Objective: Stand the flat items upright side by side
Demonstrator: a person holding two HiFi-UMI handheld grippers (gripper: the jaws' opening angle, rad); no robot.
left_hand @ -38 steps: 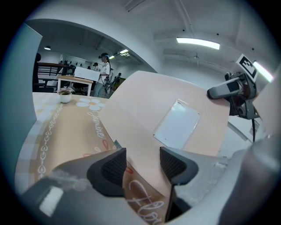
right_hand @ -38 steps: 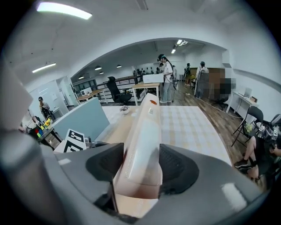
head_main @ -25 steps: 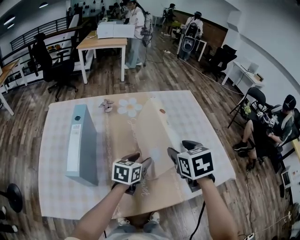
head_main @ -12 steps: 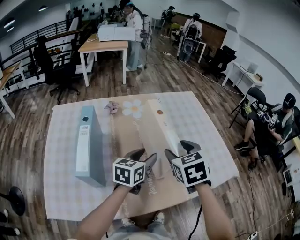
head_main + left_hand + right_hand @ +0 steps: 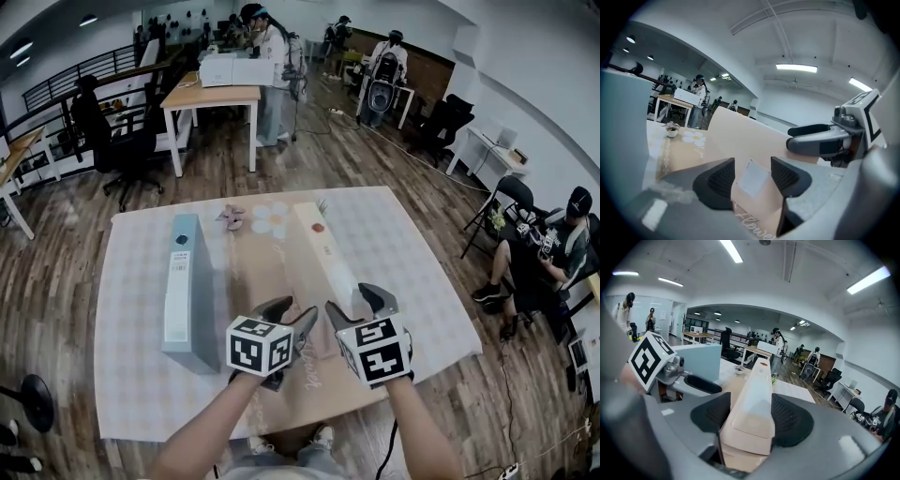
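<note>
A beige binder [image 5: 328, 251] stands on its edge, spine up, in the middle of the table. My right gripper [image 5: 354, 302] straddles the near end of its spine [image 5: 754, 399] from above, with both pads against its sides. My left gripper [image 5: 292, 317] is low on the binder's left near corner [image 5: 754, 180], which fills the gap between its pads; a white label shows there. A blue binder [image 5: 183, 291] stands upright on its own to the left, a hand's width away, and also shows in the right gripper view [image 5: 696, 362].
A beige runner [image 5: 258, 272] with a daisy print lies on the checkered tablecloth [image 5: 141, 375]. A small potted plant [image 5: 231, 217] sits at the runner's far end. People, desks and chairs stand beyond the table; a seated person [image 5: 553, 253] is at the right.
The beige binder has swung from a lean to the left up onto its edge, spine on top. Both grippers stayed on its near end.
</note>
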